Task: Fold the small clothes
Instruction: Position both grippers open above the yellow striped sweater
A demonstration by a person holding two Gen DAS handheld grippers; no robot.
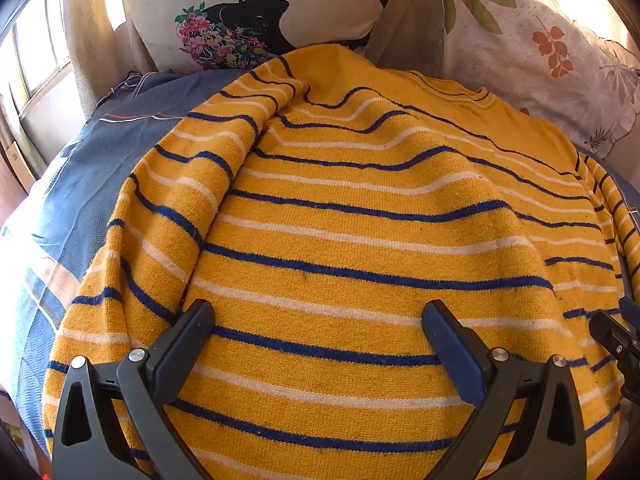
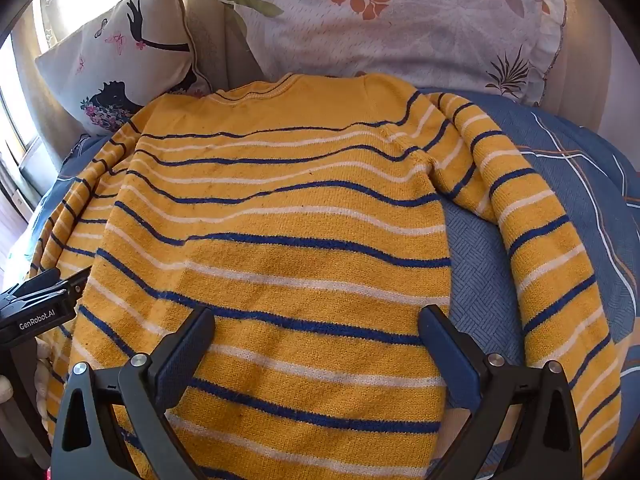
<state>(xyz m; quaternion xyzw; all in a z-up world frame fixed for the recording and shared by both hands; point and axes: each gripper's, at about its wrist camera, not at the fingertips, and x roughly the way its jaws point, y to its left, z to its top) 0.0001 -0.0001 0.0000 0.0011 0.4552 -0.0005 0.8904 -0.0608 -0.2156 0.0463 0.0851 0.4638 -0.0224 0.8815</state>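
Observation:
A yellow knit sweater (image 1: 360, 216) with blue and white stripes lies flat on a blue bed sheet (image 1: 80, 184), collar at the far end. In the right wrist view the same sweater (image 2: 280, 220) shows its right sleeve (image 2: 540, 248) spread out to the side, bending back toward me. Its left sleeve (image 1: 168, 220) lies folded along the body's edge. My left gripper (image 1: 318, 314) hovers open over the lower left part of the sweater, nothing between its fingers. My right gripper (image 2: 316, 320) hovers open over the lower right part, its right finger (image 2: 448, 344) near the body's side edge.
Two pillows lean at the head of the bed: a cream one with a black figure and flowers (image 1: 248, 12) and a white one with a leaf print (image 2: 400, 20). A window (image 1: 36, 52) is at the left. The other gripper's body (image 2: 36, 312) shows at the left edge.

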